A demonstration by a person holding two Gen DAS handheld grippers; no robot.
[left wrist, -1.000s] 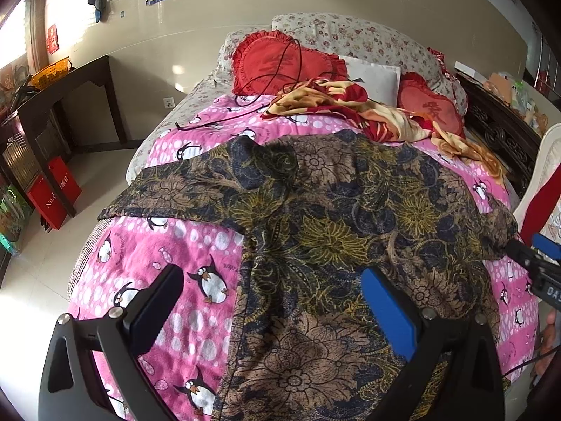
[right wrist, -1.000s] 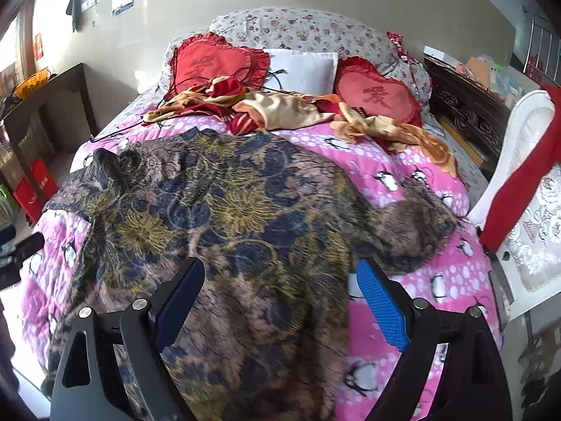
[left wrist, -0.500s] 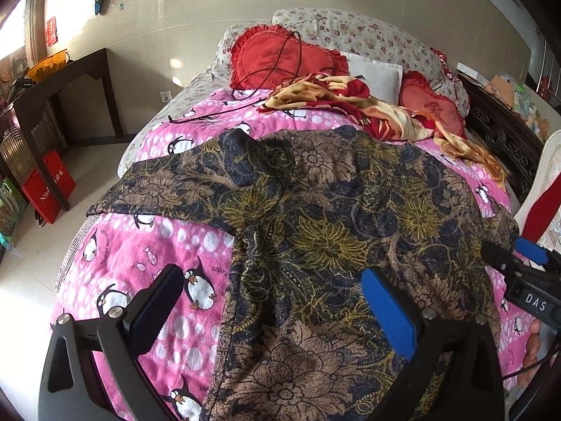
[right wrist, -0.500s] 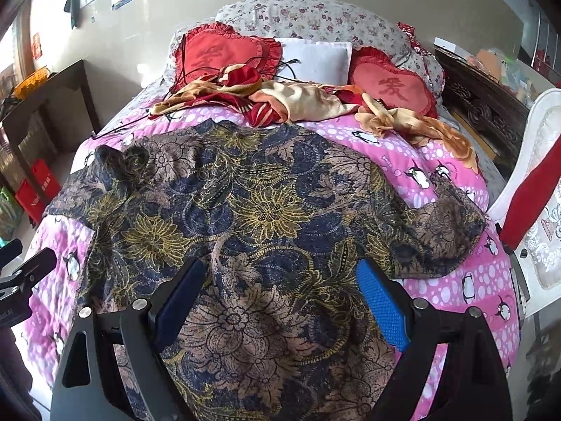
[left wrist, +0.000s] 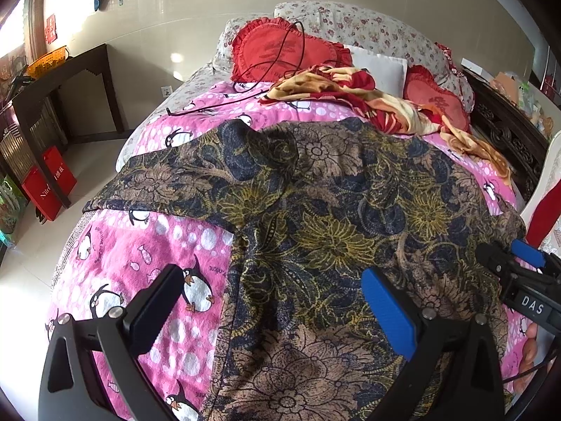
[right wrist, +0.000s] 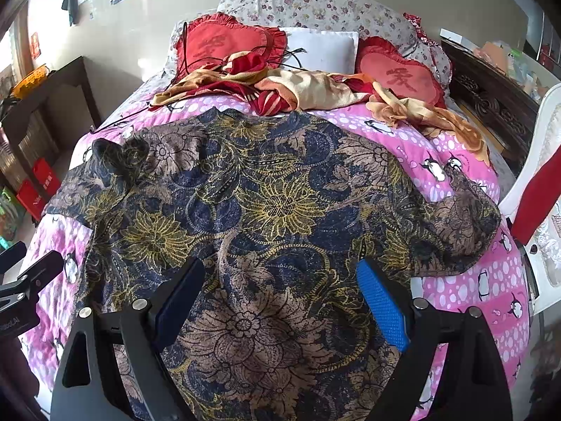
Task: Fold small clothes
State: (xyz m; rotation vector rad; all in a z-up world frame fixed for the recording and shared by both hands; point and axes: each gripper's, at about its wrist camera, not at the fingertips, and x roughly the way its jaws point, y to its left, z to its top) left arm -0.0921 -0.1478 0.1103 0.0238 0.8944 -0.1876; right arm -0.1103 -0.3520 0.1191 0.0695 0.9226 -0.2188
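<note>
A dark floral shirt (left wrist: 326,210) in navy, tan and yellow lies spread flat on a pink penguin blanket (left wrist: 140,256), sleeves out to both sides. My left gripper (left wrist: 270,301) hovers open above the shirt's left lower edge, one finger over the blanket, the blue pad over the cloth. My right gripper (right wrist: 280,298) is open above the shirt (right wrist: 266,210) near its lower middle, holding nothing. The right sleeve (right wrist: 463,224) lies bunched towards the bed's right side. The right gripper's tip (left wrist: 515,263) shows at the left wrist view's right edge.
Red heart cushions (right wrist: 224,42), a white pillow (right wrist: 322,49) and a crumpled red-and-yellow cloth (right wrist: 280,87) lie at the head of the bed. A black cable (left wrist: 280,56) trails there. A dark table (left wrist: 63,80) and red boxes (left wrist: 49,182) stand left; a white chair (right wrist: 540,175) stands right.
Both grippers have moved forward and closer over the shirt, so it fills more of each view. Both stay open; the shirt has not moved.
</note>
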